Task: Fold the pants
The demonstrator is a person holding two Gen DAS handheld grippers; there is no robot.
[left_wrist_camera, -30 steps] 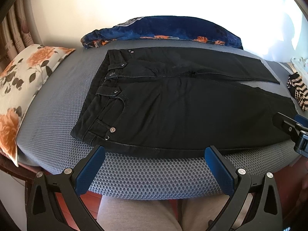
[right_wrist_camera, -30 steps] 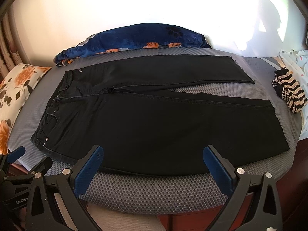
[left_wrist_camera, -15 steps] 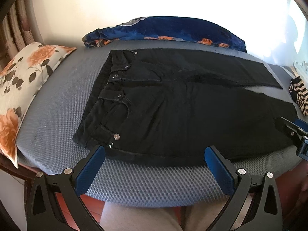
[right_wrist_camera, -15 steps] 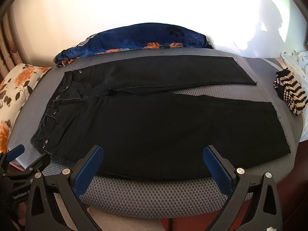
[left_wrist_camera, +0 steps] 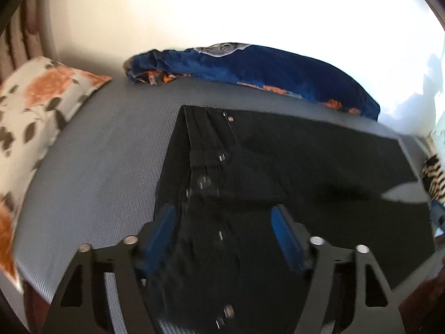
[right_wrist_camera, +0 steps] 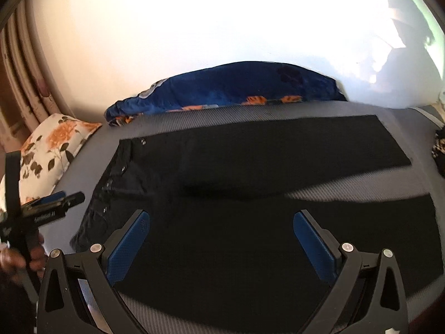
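Black pants (right_wrist_camera: 250, 208) lie flat on a grey mesh mattress (left_wrist_camera: 91, 167), waistband to the left, both legs running right. My left gripper (left_wrist_camera: 225, 225) is open, its blue pads straddling the near waistband corner (left_wrist_camera: 205, 189) of the pants (left_wrist_camera: 306, 172), low over the cloth. My right gripper (right_wrist_camera: 219, 231) is open over the near leg, fingers (right_wrist_camera: 311, 239) just above the fabric. The left gripper also shows at the left edge of the right wrist view (right_wrist_camera: 52, 203).
A floral pillow (left_wrist_camera: 33, 117) lies at the left end of the mattress. A dark blue blanket (right_wrist_camera: 236, 89) is bunched along the far edge by the wall. A striped knitted item (left_wrist_camera: 434, 178) sits at the right end.
Both grippers have moved forward and down onto the pants. The left one now straddles the waistband corner; the right one is over the near leg. Both remain open.
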